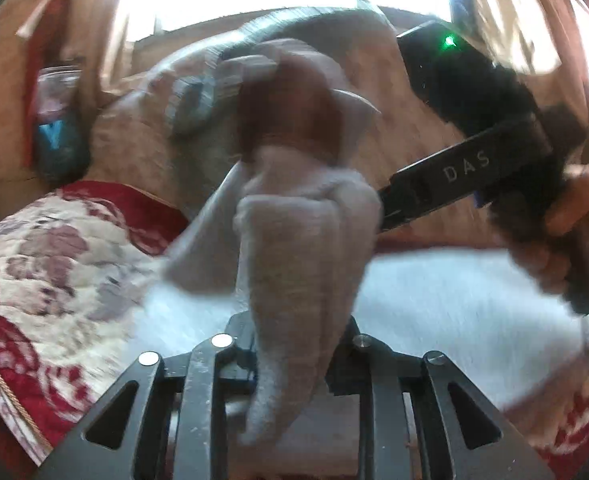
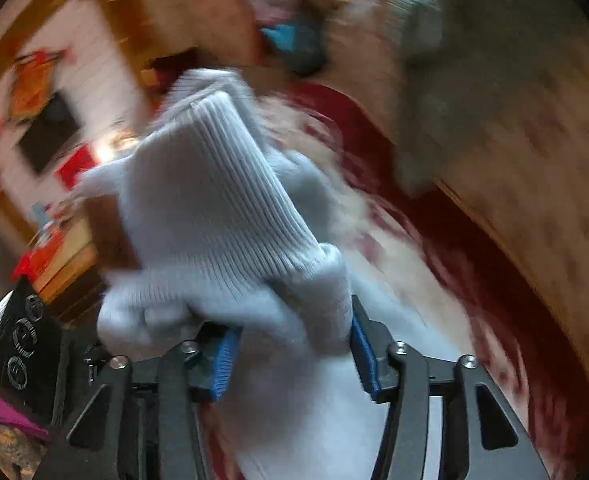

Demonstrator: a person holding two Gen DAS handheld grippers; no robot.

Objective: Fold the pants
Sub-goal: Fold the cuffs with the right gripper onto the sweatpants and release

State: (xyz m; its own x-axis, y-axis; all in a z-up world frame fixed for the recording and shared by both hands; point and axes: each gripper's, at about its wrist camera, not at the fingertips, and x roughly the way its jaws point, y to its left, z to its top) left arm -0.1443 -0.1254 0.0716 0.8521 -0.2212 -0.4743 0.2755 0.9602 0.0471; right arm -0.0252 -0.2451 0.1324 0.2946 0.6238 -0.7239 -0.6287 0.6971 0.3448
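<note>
The pants (image 1: 302, 240) are light grey fleece with ribbed cuffs. In the left wrist view my left gripper (image 1: 294, 356) is shut on a bunched fold of them, which rises between its fingers. My right gripper (image 1: 386, 208) comes in from the right, held by a hand, and its tip meets the same bunch. In the right wrist view my right gripper (image 2: 290, 344) grips a ribbed cuff of the pants (image 2: 214, 208) between its blue pads (image 2: 224, 364). Both views are blurred by motion.
A red and cream floral quilt (image 1: 46, 272) covers the bed, with a white cloth (image 1: 454, 300) on it. A tan and grey cushion (image 1: 162, 136) lies behind. A wooden surface (image 2: 534, 184) is at the right. A window glares at the top.
</note>
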